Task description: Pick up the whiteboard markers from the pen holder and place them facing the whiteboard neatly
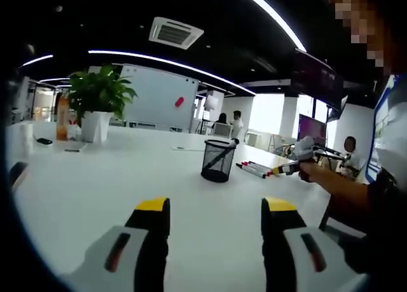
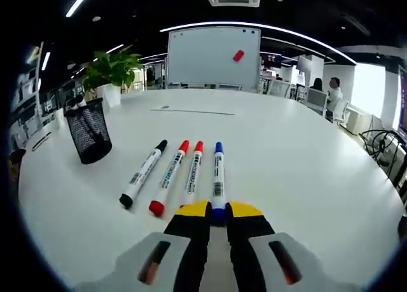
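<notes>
Fingers of the right gripper (image 2: 218,210) pinch the near end of the blue marker (image 2: 218,171), which lies flat on the white desk (image 2: 305,152) pointing at the whiteboard (image 2: 213,55). Beside it, in a neat row, lie two red markers (image 2: 193,168) and a black marker (image 2: 144,173), caps toward the board. Off toward the desk's left edge stands the black mesh pen holder (image 2: 89,138), upright; what's inside, I cannot tell. Over in the left gripper view, the left gripper (image 1: 215,217) has its fingers spread wide above bare desk, nothing between them. A potted plant (image 1: 96,104) stands near the desk's far edge.
</notes>
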Demonstrator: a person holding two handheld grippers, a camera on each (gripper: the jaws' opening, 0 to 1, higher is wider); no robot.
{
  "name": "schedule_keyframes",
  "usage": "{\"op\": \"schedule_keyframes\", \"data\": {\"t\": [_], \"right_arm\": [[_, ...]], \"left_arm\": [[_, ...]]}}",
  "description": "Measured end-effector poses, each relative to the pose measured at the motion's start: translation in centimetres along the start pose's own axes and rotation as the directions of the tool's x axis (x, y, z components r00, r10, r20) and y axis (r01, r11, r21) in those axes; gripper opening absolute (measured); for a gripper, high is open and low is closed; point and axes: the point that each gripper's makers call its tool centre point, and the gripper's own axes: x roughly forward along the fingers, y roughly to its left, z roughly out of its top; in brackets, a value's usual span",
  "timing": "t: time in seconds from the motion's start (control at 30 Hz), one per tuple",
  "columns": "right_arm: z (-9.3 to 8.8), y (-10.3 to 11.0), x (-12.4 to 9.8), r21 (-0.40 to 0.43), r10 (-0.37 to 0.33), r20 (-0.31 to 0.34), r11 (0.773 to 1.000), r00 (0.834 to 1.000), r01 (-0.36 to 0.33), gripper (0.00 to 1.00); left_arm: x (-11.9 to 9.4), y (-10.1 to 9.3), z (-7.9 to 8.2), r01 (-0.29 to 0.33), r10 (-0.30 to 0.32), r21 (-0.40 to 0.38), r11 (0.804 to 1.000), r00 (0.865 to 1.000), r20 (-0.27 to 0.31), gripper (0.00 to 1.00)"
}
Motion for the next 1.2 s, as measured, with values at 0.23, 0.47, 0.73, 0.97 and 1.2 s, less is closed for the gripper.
{"op": "schedule_keyframes", "data": {"t": [0.23,0.47,0.73,0.97,1.2], "right_arm": [[-0.02,0.03,-0.04,0.014,0.007,0.004,1.000,1.000,-0.007,0.14],[-0.01,0.10,-0.21,0.072,0.035,0.010,0.997,0.999,-0.036,0.15],[-0.01,0.17,-0.41,0.101,0.046,0.023,0.994,0.999,-0.049,0.17],[0.03,-0.23,-0.33,0.122,0.034,0.024,0.992,0.999,-0.037,0.14],[0.00,-0.45,-0.47,0.143,0.018,0.025,0.989,1.000,-0.021,0.14]], "left_arm": [[-0.13,0.16,0.15,-0.005,0.005,0.000,1.000,1.000,0.005,0.59],[-0.10,0.04,0.12,-0.004,0.004,0.002,1.000,1.000,0.004,0.59],[-0.14,0.03,0.13,-0.007,0.007,0.001,1.000,1.000,0.006,0.59],[-0.19,0.01,0.19,-0.009,0.009,0.004,1.000,1.000,0.007,0.59],[-0.37,0.17,0.22,-0.015,0.015,0.004,1.000,1.000,0.008,0.59]]}}
